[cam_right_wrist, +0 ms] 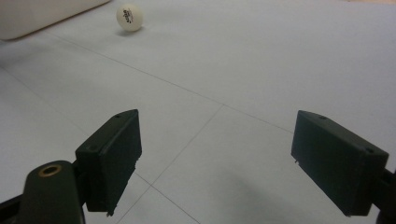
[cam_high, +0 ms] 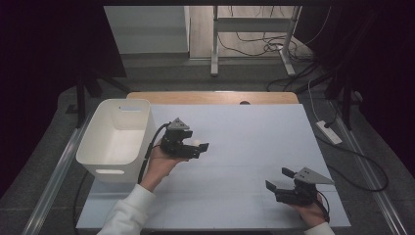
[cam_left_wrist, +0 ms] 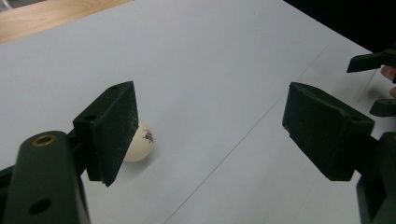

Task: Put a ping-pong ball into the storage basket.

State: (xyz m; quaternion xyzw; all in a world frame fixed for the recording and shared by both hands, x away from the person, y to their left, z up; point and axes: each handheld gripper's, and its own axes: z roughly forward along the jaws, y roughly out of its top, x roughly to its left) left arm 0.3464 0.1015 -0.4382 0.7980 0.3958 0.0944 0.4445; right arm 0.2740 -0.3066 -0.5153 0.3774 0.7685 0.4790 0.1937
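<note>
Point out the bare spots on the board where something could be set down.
Widest bare stretch: between the left gripper and the right gripper, on out to the board's far right corner. Crowded: the left side, with the bin and the ball.

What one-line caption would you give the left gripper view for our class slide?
Left gripper, jaws wide open, closes in on a white ball lying by its left jaw on the white table.
</note>
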